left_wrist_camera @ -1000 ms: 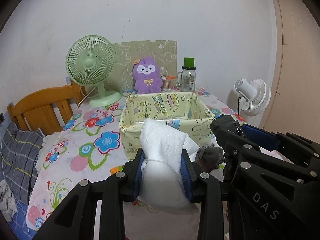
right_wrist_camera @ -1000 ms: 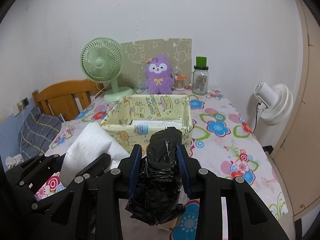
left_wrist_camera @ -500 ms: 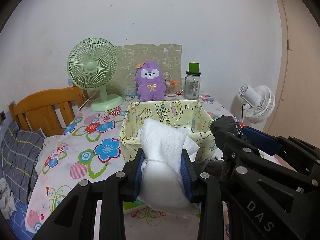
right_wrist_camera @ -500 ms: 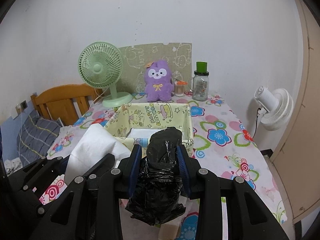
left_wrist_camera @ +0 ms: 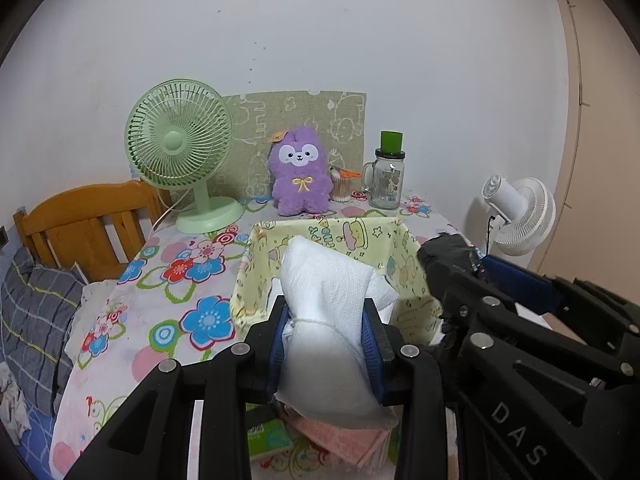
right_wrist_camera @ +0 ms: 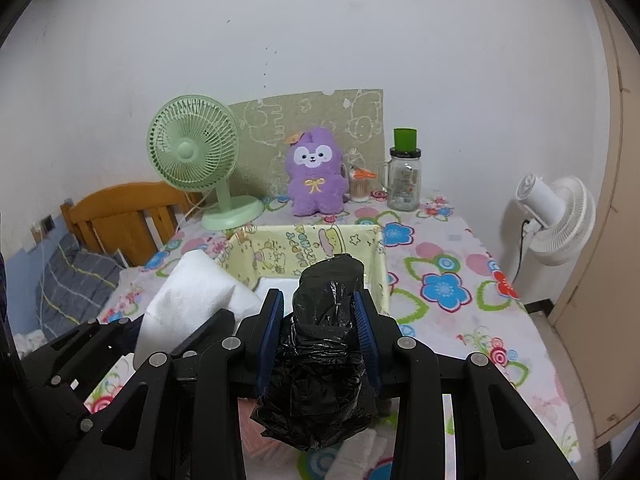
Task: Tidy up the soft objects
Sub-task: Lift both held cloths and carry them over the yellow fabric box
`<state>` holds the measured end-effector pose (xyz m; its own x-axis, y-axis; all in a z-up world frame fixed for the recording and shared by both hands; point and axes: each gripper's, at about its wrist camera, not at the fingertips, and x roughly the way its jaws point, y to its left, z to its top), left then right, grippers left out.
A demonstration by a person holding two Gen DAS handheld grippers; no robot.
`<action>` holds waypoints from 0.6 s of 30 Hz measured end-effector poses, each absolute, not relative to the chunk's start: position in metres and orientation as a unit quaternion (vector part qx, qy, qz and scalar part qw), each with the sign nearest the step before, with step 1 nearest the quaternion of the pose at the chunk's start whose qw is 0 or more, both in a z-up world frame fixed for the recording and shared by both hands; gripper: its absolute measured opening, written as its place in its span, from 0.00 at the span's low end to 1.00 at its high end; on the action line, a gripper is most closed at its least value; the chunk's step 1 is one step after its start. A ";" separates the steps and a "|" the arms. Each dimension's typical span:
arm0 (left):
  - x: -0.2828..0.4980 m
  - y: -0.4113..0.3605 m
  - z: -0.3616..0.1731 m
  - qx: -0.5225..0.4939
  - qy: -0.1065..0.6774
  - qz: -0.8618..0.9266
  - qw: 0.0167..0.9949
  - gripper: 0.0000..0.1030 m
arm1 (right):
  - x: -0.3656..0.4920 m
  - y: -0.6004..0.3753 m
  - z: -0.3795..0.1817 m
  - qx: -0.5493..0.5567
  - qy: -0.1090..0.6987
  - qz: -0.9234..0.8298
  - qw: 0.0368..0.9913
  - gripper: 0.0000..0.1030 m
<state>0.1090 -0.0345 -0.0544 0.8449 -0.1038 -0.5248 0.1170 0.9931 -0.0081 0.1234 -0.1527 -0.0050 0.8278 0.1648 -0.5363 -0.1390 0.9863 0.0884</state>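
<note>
My left gripper [left_wrist_camera: 325, 338] is shut on a white cloth bundle [left_wrist_camera: 326, 300] tied with a string, held above the table's near edge. My right gripper [right_wrist_camera: 319, 330] is shut on a crumpled black plastic bag [right_wrist_camera: 320, 364], just right of the left one. The white bundle also shows in the right wrist view [right_wrist_camera: 188, 300]. A yellow cartoon-print fabric basket [left_wrist_camera: 384, 240] stands open on the table just beyond both grippers, also seen in the right wrist view [right_wrist_camera: 280, 248]; something white lies in its bottom. A folded pink cloth [left_wrist_camera: 340, 442] lies on the table under the left gripper.
A flowered tablecloth [left_wrist_camera: 160, 300] covers the table. At the back stand a green fan [left_wrist_camera: 180, 152], a purple plush toy [left_wrist_camera: 301, 178], a glass jar with a green lid [left_wrist_camera: 387, 176] and a printed board. A white fan [right_wrist_camera: 554, 216] is right, a wooden chair [left_wrist_camera: 84, 220] left.
Both grippers have pulled back and risen with their loads; the basket looks farther away and the pink cloth and a green packet have come into view below.
</note>
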 end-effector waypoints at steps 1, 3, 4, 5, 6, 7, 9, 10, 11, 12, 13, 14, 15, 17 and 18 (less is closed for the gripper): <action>0.112 -0.035 -0.053 0.013 0.271 -0.056 0.961 0.33 | 0.126 -0.152 -0.004 0.021 0.280 0.078 0.957 0.39; 0.116 -0.036 -0.051 0.017 0.267 -0.051 0.962 0.33 | 0.131 -0.152 -0.003 0.022 0.278 0.078 0.957 0.39; 0.119 -0.036 -0.051 0.017 0.266 -0.051 0.962 0.33 | 0.133 -0.152 -0.002 0.020 0.277 0.077 0.957 0.39; 0.122 -0.036 -0.050 0.018 0.265 -0.050 0.963 0.33 | 0.135 -0.152 -0.002 0.019 0.277 0.076 0.958 0.39; 0.124 -0.037 -0.049 0.019 0.263 -0.048 0.963 0.33 | 0.137 -0.152 -0.002 0.018 0.276 0.076 0.958 0.39; 0.126 -0.037 -0.049 0.020 0.262 -0.048 0.964 0.33 | 0.139 -0.151 -0.001 0.017 0.275 0.076 0.958 0.39; 0.130 -0.037 -0.048 0.019 0.262 -0.048 0.964 0.34 | 0.144 -0.151 -0.001 0.015 0.275 0.075 0.958 0.39; 0.133 -0.036 -0.048 0.019 0.262 -0.047 0.964 0.34 | 0.147 -0.150 -0.001 0.014 0.276 0.075 0.958 0.39; 0.135 -0.036 -0.049 0.018 0.262 -0.046 0.964 0.34 | 0.151 -0.150 -0.001 0.014 0.276 0.075 0.958 0.39; 0.138 -0.036 -0.049 0.018 0.263 -0.046 0.964 0.34 | 0.153 -0.149 -0.002 0.013 0.277 0.075 0.958 0.39; 0.141 -0.035 -0.049 0.016 0.263 -0.047 0.963 0.34 | 0.156 -0.149 -0.002 0.013 0.277 0.075 0.958 0.39; 0.143 -0.035 -0.050 0.016 0.264 -0.047 0.963 0.34 | 0.159 -0.149 -0.002 0.012 0.278 0.076 0.958 0.39; 0.146 -0.035 -0.050 0.016 0.265 -0.047 0.963 0.34 | 0.162 -0.149 -0.002 0.013 0.279 0.077 0.957 0.39; 0.152 -0.035 -0.049 0.017 0.265 -0.048 0.963 0.34 | 0.168 -0.149 -0.001 0.017 0.277 0.077 0.957 0.39; 0.155 -0.035 -0.049 0.017 0.265 -0.048 0.963 0.34 | 0.171 -0.149 0.000 0.019 0.276 0.077 0.958 0.39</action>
<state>0.1548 -0.0353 -0.0487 0.8552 -0.0833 -0.5116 0.1015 0.9948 0.0076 0.1714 -0.1489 0.0000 0.8365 0.1569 -0.5251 -0.1364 0.9876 0.0778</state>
